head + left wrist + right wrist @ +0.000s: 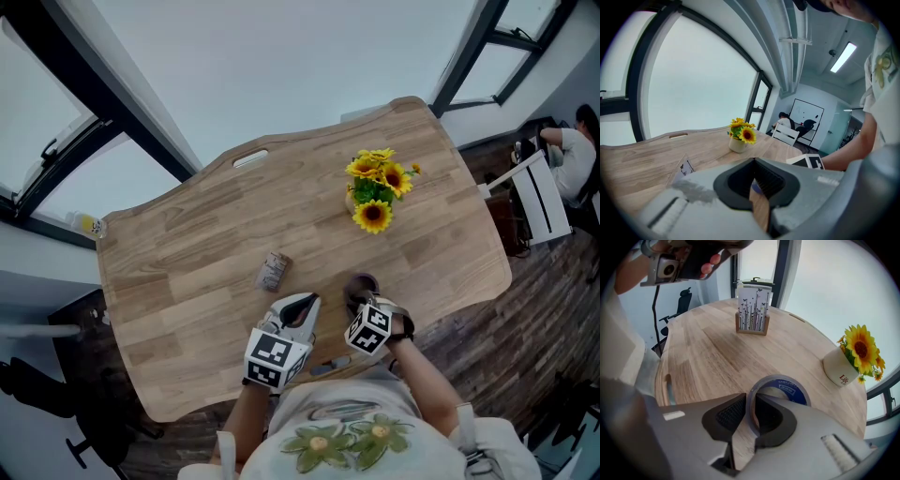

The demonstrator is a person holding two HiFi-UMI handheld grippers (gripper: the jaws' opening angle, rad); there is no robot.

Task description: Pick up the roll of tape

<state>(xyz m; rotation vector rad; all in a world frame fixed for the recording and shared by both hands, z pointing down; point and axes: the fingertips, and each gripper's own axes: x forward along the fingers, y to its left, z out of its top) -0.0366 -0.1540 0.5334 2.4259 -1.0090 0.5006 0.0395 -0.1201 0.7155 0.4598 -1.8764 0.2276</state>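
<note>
The roll of tape [787, 389], grey with a blue core, lies flat on the wooden table [187, 272] near its front edge. It also shows as a dark ring [362, 282] in the head view. My right gripper [751, 401] points steeply down and is shut on the roll's near wall, with one jaw inside the ring and one outside. In the head view the right gripper [361, 302] sits right over the roll. My left gripper [305, 300] hovers just left of it, tips together and holding nothing. In its own view the left gripper [753, 161] shows only a thin slit.
A white pot of sunflowers [373, 192] stands at the back right of the table. A small card holder [272, 271] sits left of the tape. A white chair [544, 197] and a seated person [572, 150] are beyond the table's right end.
</note>
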